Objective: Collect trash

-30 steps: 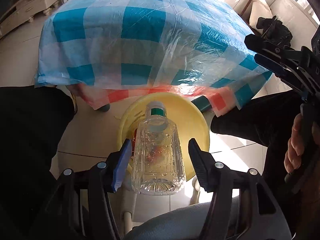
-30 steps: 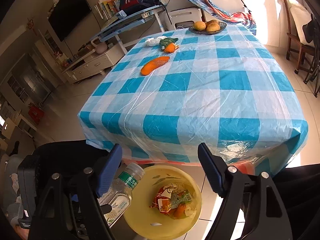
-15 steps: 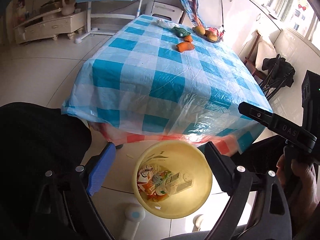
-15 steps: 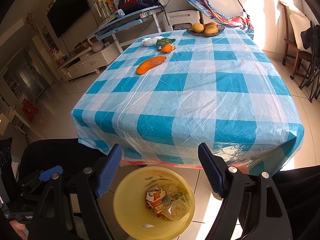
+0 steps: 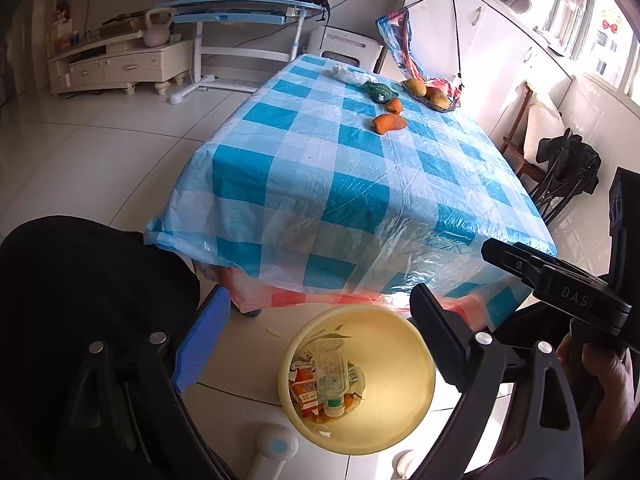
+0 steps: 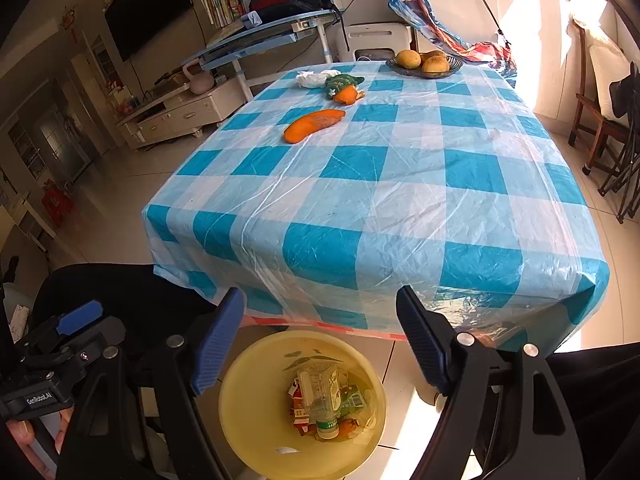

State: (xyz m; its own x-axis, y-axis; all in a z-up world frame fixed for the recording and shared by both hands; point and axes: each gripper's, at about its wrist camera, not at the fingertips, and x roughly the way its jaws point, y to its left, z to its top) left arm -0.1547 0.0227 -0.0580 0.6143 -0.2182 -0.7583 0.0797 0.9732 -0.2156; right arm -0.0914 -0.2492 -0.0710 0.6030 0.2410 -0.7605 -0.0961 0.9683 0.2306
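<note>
A yellow bin [image 5: 394, 364] [image 6: 256, 396] stands on the floor at the near edge of the table. A clear plastic bottle [image 5: 330, 376] [image 6: 320, 396] lies in it, cap down, on top of several wrappers. My left gripper [image 5: 316, 336] is open and empty above the bin. My right gripper [image 6: 320, 340] is open and empty, also above the bin. Each gripper shows at the edge of the other's view. On the far table lie an orange peel [image 6: 312, 125], a green and orange scrap [image 6: 344, 87] and a crumpled white tissue [image 6: 314, 78].
The table has a blue checked plastic cloth [image 6: 400, 184]. A bowl of fruit [image 6: 424, 63] sits at its far edge. A black chair back [image 5: 80, 280] is at the left. A wooden chair [image 6: 600, 120] stands at the right. Desk and TV cabinet stand behind.
My left gripper opened and let go of the clear bottle, which dropped into the yellow bin. Both grippers have since lifted back, so more of the table shows.
</note>
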